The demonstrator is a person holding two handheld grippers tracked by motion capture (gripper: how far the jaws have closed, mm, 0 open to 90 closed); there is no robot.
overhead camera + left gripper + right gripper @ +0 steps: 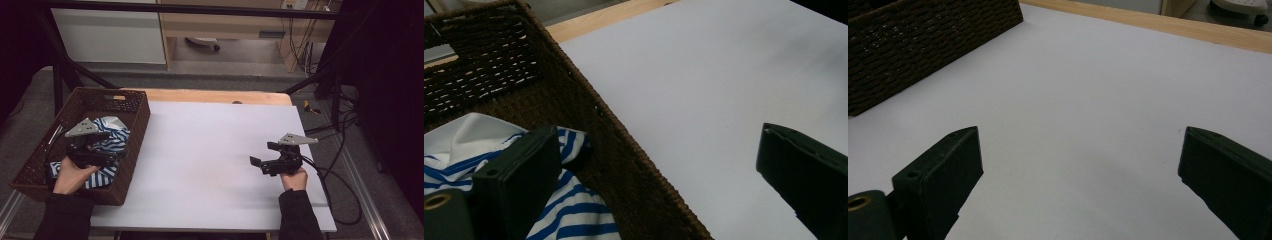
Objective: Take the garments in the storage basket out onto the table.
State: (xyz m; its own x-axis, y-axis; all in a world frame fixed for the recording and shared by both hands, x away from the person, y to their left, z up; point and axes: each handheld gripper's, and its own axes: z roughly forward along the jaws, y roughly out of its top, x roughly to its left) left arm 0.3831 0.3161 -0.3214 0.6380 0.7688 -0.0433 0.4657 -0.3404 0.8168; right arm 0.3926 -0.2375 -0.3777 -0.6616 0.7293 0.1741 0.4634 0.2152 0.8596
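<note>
A brown wicker basket point(137, 131) stands at the table's left end and holds a blue-and-white striped cloth point(111, 136). A hand holds my left gripper point(102, 146) open over the basket. In the left gripper view its jaws point(656, 135) straddle the basket's right wall point(624, 165): one jaw hangs above the striped cloth point(569, 210), the other over the white table top. My right gripper point(264, 154) is open low over the white surface at the right, nothing between its jaws point(1082, 132).
A white sheet point(210, 150) covers the table, with a wooden strip point(210, 95) along the far edge. Cables point(345, 155) trail off the right side. In the right gripper view the basket point(908, 45) sits at the upper left.
</note>
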